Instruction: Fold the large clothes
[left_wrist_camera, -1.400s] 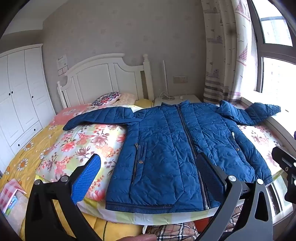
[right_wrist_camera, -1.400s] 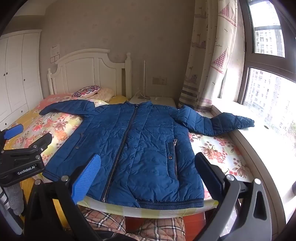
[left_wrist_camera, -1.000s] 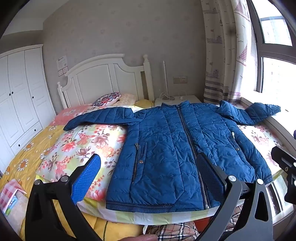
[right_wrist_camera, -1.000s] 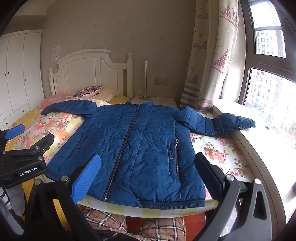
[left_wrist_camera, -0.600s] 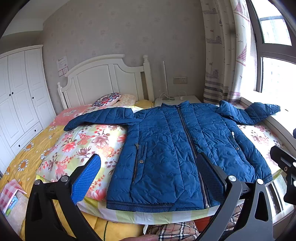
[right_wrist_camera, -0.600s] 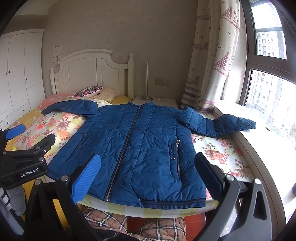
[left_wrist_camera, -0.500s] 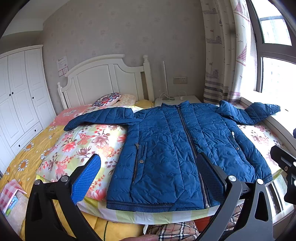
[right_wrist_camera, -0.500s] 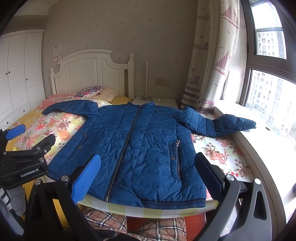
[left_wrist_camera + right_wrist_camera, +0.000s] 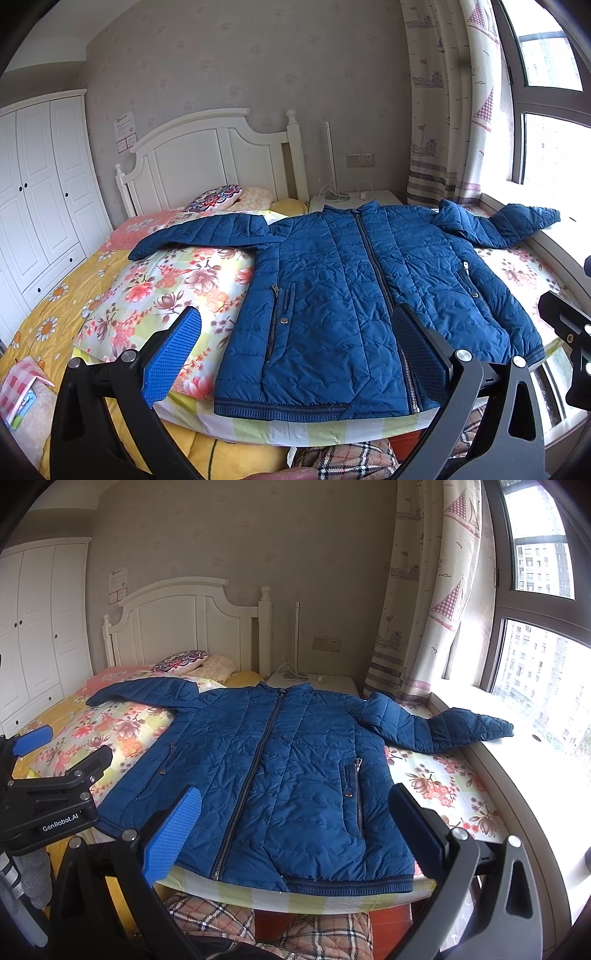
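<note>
Tongs (image 9: 295, 343) of the left hand fill the bottom of the left wrist view, spread wide with nothing between the blue-padded fingers (image 9: 173, 354). Straight ahead of them lies the blue quilted zip-up jacket (image 9: 351, 295), front up and zipped, flat on the bed with the flowered quilt (image 9: 159, 291). Its ribbed hem sits at the bed's near edge, just beyond the fingertips; one sleeve stretches off to the left of the tongs, the other to the right toward the pale window sill (image 9: 554, 243). Beyond the jacket stands the white wooden headboard (image 9: 207, 158). A black part of the other tool shows at the right edge.

In the right wrist view the right tongs (image 9: 295, 823) are likewise spread wide and empty, apart from the jacket (image 9: 288, 768), which lies ahead of them, its hem close beyond the fingertips. The right sleeve end rests on the window sill (image 9: 535, 746), far right of the tongs. The left tongs (image 9: 55, 775) show at the left edge, over the quilt (image 9: 110, 734).
</note>
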{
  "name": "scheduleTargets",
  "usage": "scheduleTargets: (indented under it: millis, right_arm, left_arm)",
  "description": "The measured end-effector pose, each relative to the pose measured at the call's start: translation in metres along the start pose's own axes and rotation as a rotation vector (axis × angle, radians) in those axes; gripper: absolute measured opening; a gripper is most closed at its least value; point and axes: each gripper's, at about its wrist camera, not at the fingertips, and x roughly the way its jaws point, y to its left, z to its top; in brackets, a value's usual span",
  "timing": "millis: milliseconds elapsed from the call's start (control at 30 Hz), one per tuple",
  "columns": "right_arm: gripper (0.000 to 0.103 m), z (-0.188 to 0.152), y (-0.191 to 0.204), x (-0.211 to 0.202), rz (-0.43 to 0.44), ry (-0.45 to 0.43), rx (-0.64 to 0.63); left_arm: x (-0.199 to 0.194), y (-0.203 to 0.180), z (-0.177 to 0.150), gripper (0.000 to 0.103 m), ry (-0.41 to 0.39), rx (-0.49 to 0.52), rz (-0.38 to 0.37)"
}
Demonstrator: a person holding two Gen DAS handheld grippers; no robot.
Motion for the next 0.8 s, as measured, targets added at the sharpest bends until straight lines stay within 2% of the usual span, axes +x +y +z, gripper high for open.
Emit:
scheduleTargets:
  millis: [800]
  right_arm:
    - [0.101, -0.0013, 0.0009, 0.0008, 0.001, 0.001, -0.001]
  left_arm:
    - [-0.0031, 0.0007, 0.0004, 0.099, 0.001, 0.001, -0.001]
